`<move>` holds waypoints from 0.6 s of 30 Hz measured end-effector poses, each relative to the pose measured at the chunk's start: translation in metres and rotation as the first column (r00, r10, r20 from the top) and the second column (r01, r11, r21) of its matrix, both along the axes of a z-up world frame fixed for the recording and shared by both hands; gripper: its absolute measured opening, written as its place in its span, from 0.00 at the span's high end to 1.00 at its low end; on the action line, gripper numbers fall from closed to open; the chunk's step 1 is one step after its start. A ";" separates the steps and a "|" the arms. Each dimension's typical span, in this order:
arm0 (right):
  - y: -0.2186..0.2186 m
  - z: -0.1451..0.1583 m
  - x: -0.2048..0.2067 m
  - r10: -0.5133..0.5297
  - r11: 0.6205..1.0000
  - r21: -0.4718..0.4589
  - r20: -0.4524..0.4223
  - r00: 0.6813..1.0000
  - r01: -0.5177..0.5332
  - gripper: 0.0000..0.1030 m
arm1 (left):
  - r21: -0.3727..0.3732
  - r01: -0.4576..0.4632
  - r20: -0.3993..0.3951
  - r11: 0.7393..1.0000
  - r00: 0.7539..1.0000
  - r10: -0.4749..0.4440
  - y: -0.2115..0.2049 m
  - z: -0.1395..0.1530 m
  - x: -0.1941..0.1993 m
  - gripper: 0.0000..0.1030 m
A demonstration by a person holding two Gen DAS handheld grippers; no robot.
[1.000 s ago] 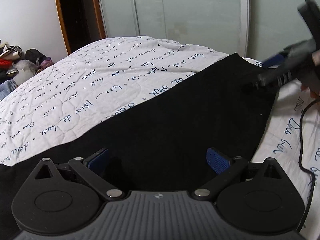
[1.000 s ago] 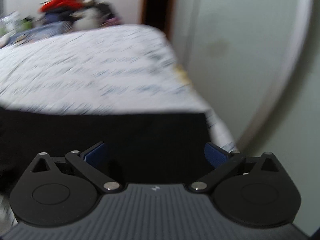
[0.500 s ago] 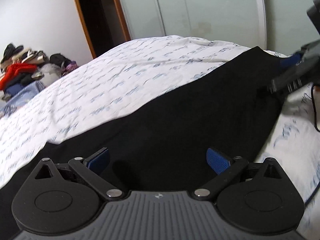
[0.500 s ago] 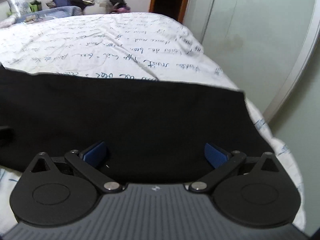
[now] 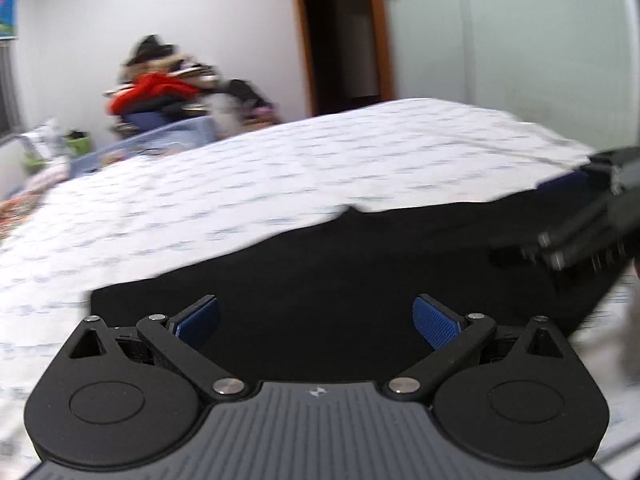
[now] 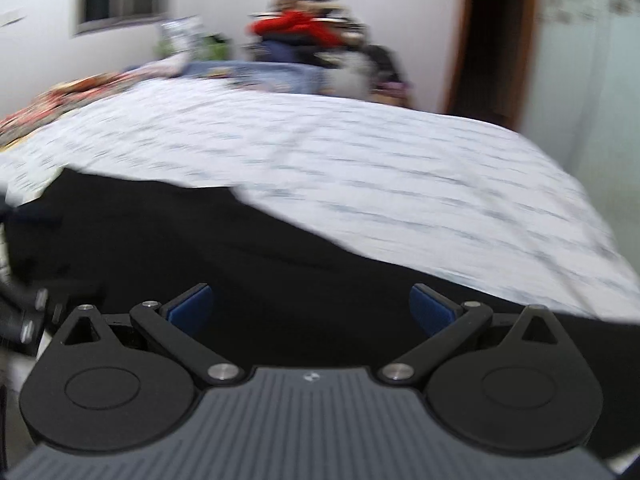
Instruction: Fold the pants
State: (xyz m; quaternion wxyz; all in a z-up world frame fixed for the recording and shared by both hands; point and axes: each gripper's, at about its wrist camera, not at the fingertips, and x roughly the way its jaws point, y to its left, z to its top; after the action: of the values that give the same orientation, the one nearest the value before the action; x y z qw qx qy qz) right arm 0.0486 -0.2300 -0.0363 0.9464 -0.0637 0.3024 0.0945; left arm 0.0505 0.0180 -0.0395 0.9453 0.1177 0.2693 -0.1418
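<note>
1. Pants [image 5: 360, 280], one black pair, are lying flat along the near edge of the bed [image 5: 280, 184], probably spread out so that an edge is lying free for the next fold.
2. Two hand-held grippers are showing. The left hand-held gripper [image 5: 316, 320] is hovering low over the dark cloth with its blue pads [image 5: 434, 322] standing wide apart and nothing between them.
3. The right hand-held gripper [image 6: 310, 308] is likewise poised over the pants [image 6: 240, 260], its blue pads apart and gripping nothing; it is also appearing at the right edge of the left wrist view [image 5: 580, 236], near the cloth's far end.
4. Judging by this, each tool is taking one end of the garment so both can pinch together; no fold is looking begun yet.
5. Both views are blurring, so creases and the exact edge are staying hard to tell.
6. One pile of clothes [image 6: 300, 28] is sitting beyond the bed.
</note>
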 end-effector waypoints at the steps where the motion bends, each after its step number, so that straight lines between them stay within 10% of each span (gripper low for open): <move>1: 0.019 -0.003 0.004 0.027 1.000 -0.010 -0.005 1.000 -0.027 0.00 | 0.004 -0.042 -0.017 0.999 0.999 0.042 0.011 -0.002 0.006 0.00; 5: 0.075 -0.014 0.015 0.091 0.995 -0.023 -0.054 0.994 -0.092 0.00 | -0.020 -0.146 -0.180 0.989 0.974 0.140 0.054 -0.026 0.025 0.00; 18: 0.098 -0.016 -0.001 0.141 0.985 -0.085 -0.114 0.983 -0.151 0.00 | 0.047 -0.062 -0.155 0.997 0.986 0.069 0.066 -0.026 0.018 0.00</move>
State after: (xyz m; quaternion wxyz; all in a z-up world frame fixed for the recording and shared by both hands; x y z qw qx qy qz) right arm 0.0481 -0.1319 -0.0528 0.9153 -0.1247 0.3513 0.1528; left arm 0.0689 0.0838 -0.0659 0.9228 0.1169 0.3491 -0.1138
